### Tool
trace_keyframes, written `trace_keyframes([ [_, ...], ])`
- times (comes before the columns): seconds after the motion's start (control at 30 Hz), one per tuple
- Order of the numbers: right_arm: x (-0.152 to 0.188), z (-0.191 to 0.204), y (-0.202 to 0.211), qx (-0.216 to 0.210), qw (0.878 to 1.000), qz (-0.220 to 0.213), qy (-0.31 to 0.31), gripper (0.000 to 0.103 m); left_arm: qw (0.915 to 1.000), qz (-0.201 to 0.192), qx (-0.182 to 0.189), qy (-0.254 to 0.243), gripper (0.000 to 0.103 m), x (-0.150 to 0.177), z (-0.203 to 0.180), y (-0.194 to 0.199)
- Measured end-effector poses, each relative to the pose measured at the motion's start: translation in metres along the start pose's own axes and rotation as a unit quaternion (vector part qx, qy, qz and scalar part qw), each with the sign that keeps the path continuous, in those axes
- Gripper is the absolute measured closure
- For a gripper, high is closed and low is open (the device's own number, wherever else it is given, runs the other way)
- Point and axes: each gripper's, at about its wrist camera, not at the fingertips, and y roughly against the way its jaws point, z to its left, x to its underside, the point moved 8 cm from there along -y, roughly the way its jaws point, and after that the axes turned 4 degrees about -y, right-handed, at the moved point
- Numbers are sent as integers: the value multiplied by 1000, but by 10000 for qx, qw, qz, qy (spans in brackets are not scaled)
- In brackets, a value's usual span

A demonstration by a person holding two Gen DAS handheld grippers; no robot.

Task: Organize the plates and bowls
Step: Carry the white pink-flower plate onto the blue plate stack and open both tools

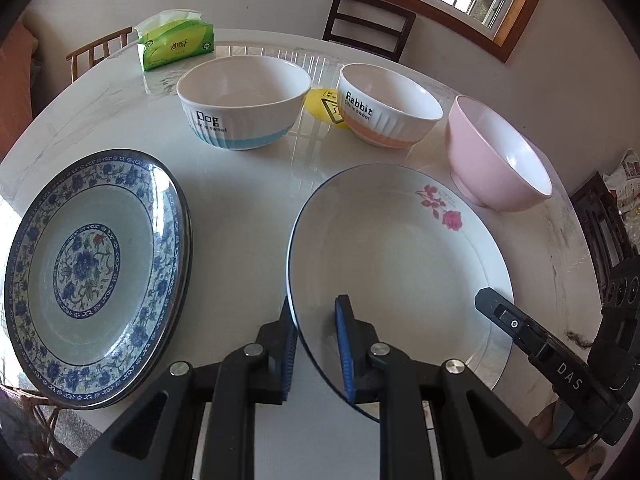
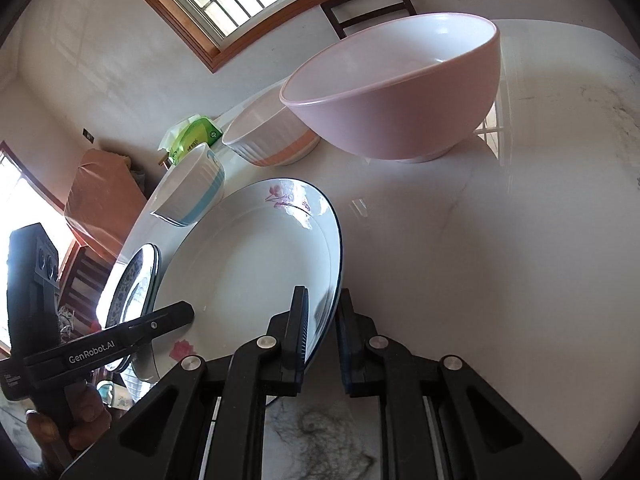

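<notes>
Both grippers straddle the rim of the large white ceramic plate with a rose print (image 1: 400, 256), near centre of the marble table (image 1: 240, 184): left gripper (image 1: 316, 348) on its left edge, right gripper (image 2: 323, 340) on its right edge, jaws narrow; firm contact cannot be confirmed. Risk: uneven lifting may tilt the glazed plate, which could slip free or strike the pink bowl (image 1: 496, 156) just beyond.

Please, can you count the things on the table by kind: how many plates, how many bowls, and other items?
Plates: 2 (blue floral plate, white rose plate)
Bowls: 3 (Dog bowl, Rabbit bowl, pink bowl)
Tissue packs: 1 (green tissue pack)
Yellow stickers: 1 (yellow sticker)
Total: 7
</notes>
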Motion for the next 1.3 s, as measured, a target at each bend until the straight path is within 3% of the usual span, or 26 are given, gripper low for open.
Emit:
trace_keyframes([
  [0.3,14,41,13,-213,9995,-58,224,88,9977,-550,-399,81,84,9,36,51],
  [0.53,19,91,-2,-437,9973,70,590,88,9927,-827,-829,279,84,11,85,77],
  [0.93,34,160,-50,-573,9913,404,1112,88,9866,-934,-1111,750,84,10,161,81],
  [1.3,44,194,-83,-554,9871,598,1381,88,9827,-991,-1269,912,84,10,197,80],
])
